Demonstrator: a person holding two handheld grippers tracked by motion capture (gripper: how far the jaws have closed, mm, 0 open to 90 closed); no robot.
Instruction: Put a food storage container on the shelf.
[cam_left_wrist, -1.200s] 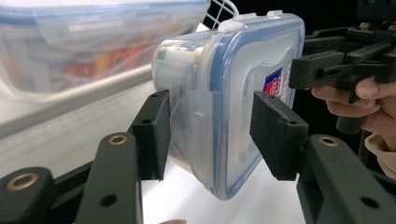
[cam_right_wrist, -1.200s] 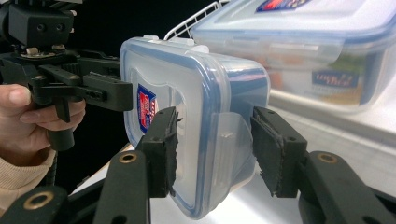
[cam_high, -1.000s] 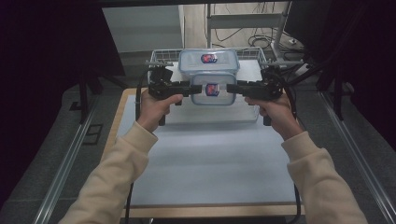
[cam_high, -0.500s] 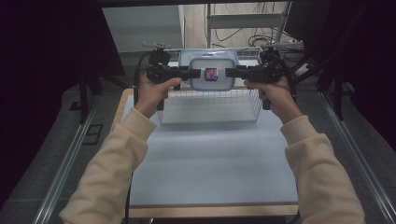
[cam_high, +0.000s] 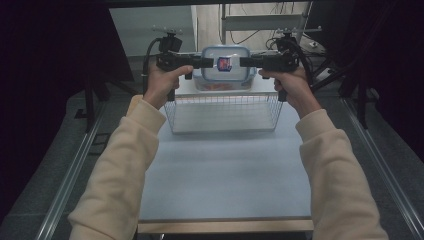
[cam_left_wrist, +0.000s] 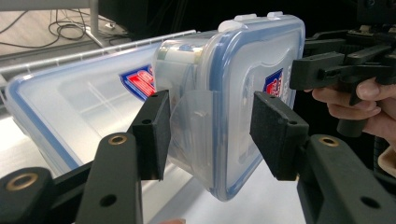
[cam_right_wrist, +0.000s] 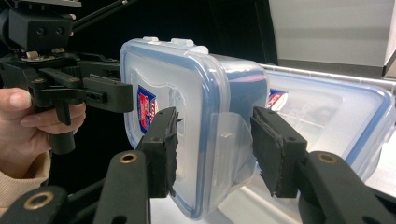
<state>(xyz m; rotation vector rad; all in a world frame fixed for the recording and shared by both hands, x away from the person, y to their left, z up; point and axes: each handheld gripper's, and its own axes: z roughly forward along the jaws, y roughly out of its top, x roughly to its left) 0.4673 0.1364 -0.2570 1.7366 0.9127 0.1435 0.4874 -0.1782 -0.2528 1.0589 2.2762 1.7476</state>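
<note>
A small clear plastic container (cam_high: 226, 64) with a blue-rimmed lid and a red-and-blue label hangs in the air, turned on its edge. My left gripper (cam_high: 207, 62) clamps its left end and my right gripper (cam_high: 245, 62) its right end. In the left gripper view the pads (cam_left_wrist: 275, 135) of my left gripper (cam_left_wrist: 210, 130) press the container (cam_left_wrist: 233, 93) at base and lid over a latch flap. In the right gripper view my right gripper (cam_right_wrist: 215, 144) grips the other end of the container (cam_right_wrist: 187, 84) the same way.
A larger clear container (cam_high: 225, 82) of the same kind lies just below the held one, by the far rim of a wire basket (cam_high: 225, 112). The basket stands on a pale table mat (cam_high: 225, 175). Dark curtains flank the table, and cables lie behind it.
Both hands have risen and moved away from the person, carrying the small container up from basket level to well above the basket. The larger container has stayed where it was.
</note>
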